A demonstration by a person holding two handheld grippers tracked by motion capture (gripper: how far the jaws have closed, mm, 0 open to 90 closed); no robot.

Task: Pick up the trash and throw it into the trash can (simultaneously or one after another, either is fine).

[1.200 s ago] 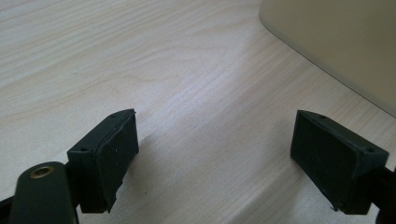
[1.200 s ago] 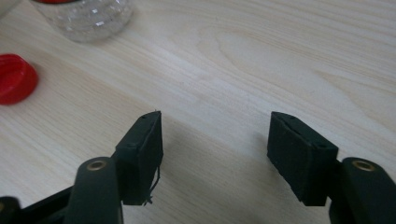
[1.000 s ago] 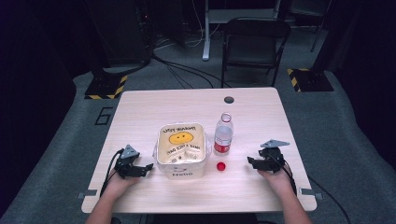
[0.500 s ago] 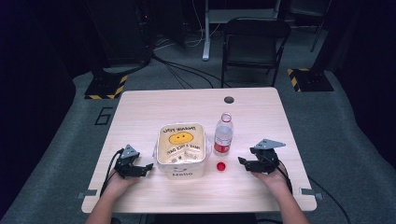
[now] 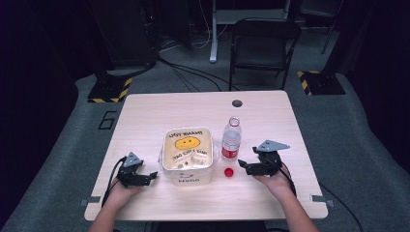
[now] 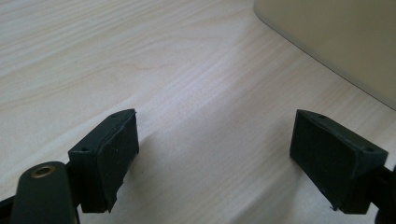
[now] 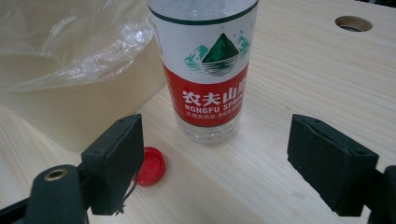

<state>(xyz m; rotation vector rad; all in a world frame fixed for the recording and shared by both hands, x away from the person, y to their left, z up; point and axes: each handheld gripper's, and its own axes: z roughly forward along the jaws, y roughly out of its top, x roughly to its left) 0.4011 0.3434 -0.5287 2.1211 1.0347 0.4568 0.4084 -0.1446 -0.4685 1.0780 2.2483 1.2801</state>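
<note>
Here, clear ribbed bottle (image 7: 205, 70), round red cap (image 7: 150, 165)

The right gripper (image 5: 243, 166) has been carried leftward across the table (image 5: 270, 121) toward the bottle (image 5: 231, 140) and the red cap (image 5: 228, 171), and has been lifted a little. Its jaws have just been opening and are now spread wide, with nothing gripped between them. In the right gripper view, the bottle is framed between the jaws, farther off, and the cap is seen just beside the left jaw.
</note>
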